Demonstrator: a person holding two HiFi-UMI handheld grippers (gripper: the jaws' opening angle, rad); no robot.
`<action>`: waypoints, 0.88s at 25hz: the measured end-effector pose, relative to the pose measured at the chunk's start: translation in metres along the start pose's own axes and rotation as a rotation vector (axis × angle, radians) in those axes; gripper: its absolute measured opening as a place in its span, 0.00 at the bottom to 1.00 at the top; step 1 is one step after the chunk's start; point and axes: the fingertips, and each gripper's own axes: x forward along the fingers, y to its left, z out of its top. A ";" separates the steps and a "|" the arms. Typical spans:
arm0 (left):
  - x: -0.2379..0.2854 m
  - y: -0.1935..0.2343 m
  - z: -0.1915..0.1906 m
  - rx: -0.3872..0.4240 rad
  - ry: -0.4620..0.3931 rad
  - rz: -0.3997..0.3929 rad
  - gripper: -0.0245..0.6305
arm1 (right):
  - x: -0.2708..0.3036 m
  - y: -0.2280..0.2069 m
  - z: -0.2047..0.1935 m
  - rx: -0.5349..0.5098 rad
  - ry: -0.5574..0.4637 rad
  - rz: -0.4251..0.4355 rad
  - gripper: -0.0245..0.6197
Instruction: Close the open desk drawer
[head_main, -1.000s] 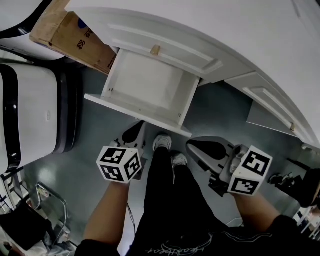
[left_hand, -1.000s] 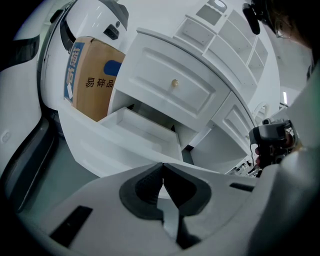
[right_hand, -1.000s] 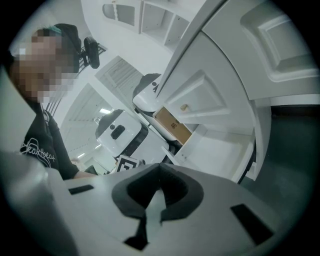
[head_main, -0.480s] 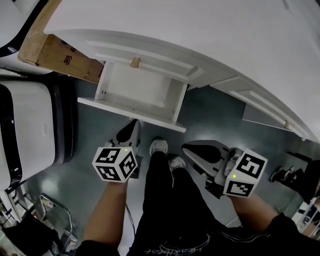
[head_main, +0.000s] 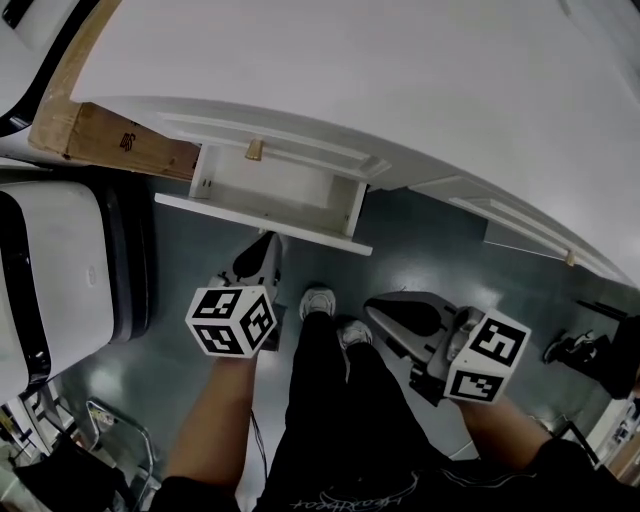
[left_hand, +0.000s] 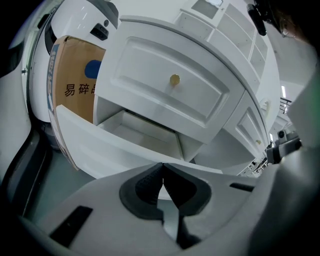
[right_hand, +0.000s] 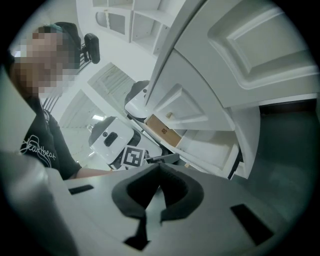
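Seemingly to push rather than grasp, the left gripper (head_main: 262, 245), jaws together and empty, sits just at the front of the part-open drawer (head_main: 300, 232) at 12 o'clock, while the right gripper (head_main: 395, 310), likewise closed on nothing, idles at 4 o'clock.

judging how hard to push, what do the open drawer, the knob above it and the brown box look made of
Open drawer: painted wood or board, it seems; even matte white, no grain showing. Knob: small, tan-gold, wood or brass, cannot tell which. Box: brown cardboard, matte, with blue print on its side.
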 end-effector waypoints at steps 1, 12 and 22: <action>0.003 0.000 0.003 0.000 -0.003 0.003 0.04 | 0.000 -0.001 0.001 0.002 -0.003 -0.001 0.05; 0.039 -0.002 0.033 0.043 -0.005 0.009 0.04 | -0.006 -0.015 0.000 0.052 -0.023 -0.030 0.05; 0.065 -0.004 0.056 0.053 -0.023 0.004 0.04 | -0.006 -0.025 0.006 0.091 -0.042 -0.037 0.05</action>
